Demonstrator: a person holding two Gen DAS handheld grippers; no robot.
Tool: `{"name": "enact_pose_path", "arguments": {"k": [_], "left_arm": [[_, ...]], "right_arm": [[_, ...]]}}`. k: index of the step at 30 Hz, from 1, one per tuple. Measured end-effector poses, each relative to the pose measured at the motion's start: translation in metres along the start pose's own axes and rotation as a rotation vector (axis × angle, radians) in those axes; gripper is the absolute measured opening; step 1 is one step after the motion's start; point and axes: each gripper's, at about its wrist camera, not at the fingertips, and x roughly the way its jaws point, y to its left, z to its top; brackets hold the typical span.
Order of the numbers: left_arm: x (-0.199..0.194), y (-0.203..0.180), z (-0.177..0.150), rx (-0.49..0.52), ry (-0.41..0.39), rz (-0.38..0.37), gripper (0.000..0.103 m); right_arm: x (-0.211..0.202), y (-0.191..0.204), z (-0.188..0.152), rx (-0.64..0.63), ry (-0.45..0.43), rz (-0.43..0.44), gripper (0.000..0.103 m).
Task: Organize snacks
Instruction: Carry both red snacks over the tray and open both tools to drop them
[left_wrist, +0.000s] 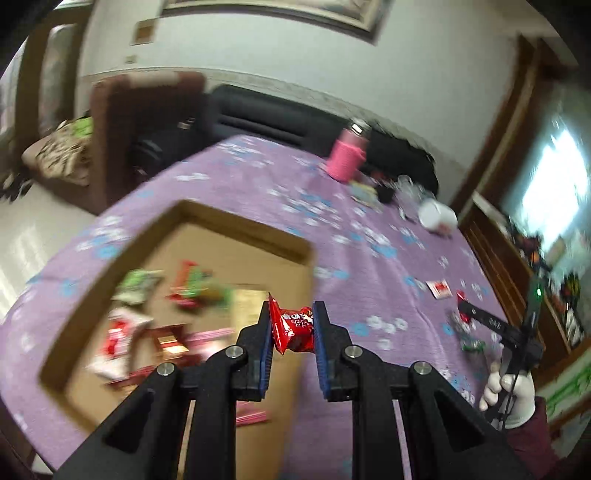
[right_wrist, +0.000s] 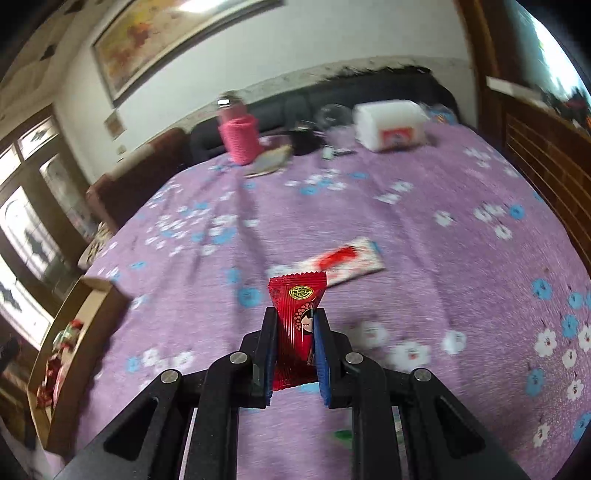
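Transport step: left gripper (left_wrist: 292, 326) pinches a red candy (left_wrist: 293, 326) over the near edge of the cardboard box (left_wrist: 110, 254) (box at 10 o'clock). Right gripper (right_wrist: 294, 332) pinches a red packet (right_wrist: 297, 317); white wrapper (right_wrist: 345, 260) at 1 o'clock. Next: move left, release inside.

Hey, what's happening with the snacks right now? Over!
Left hand-held gripper clamps red candy over box. Right hand-held gripper clamps red packet. Nothing blocking.
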Motion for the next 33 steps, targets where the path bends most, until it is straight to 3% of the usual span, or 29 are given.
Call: {"name": "enact_pose_path", "arguments": {"k": [4, 8, 17, 22, 24, 26, 28, 31, 33], "left_arm": [[-0.018, 0.039, -0.012, -0.056, -0.014, -0.002, 0.019], [-0.02, 0.057, -0.016, -0.073, -0.016, 0.001, 0.019], [-0.004, 0.056, -0.045, -0.055, 0.076, 0.031, 0.019], [0.009, 0.059, -0.054, -0.054, 0.136, 0.083, 0.02], [0.01, 0.064, -0.055, -0.077, 0.148, 0.087, 0.026], [0.005, 0.069, -0.055, -0.106, 0.136, 0.061, 0.047], [-0.004, 0.072, -0.053, -0.123, 0.107, 0.055, 0.059], [-0.016, 0.073, -0.048, -0.134, 0.074, 0.039, 0.062], [-0.026, 0.074, -0.045, -0.144, 0.049, 0.043, 0.071]], "right_arm": [[-0.017, 0.037, -0.007, -0.047, -0.017, 0.043, 0.019], [-0.026, 0.075, -0.011, -0.03, 0.007, 0.17, 0.02], [0.011, 0.21, -0.04, -0.158, 0.209, 0.436, 0.02], [0.035, 0.27, -0.056, -0.26, 0.272, 0.451, 0.021], [0.042, 0.285, -0.062, -0.287, 0.293, 0.44, 0.021], [0.049, 0.299, -0.067, -0.322, 0.308, 0.413, 0.021], [0.058, 0.311, -0.072, -0.35, 0.317, 0.367, 0.022], [0.069, 0.313, -0.072, -0.335, 0.347, 0.33, 0.022], [0.071, 0.311, -0.072, -0.318, 0.354, 0.322, 0.025]]}}
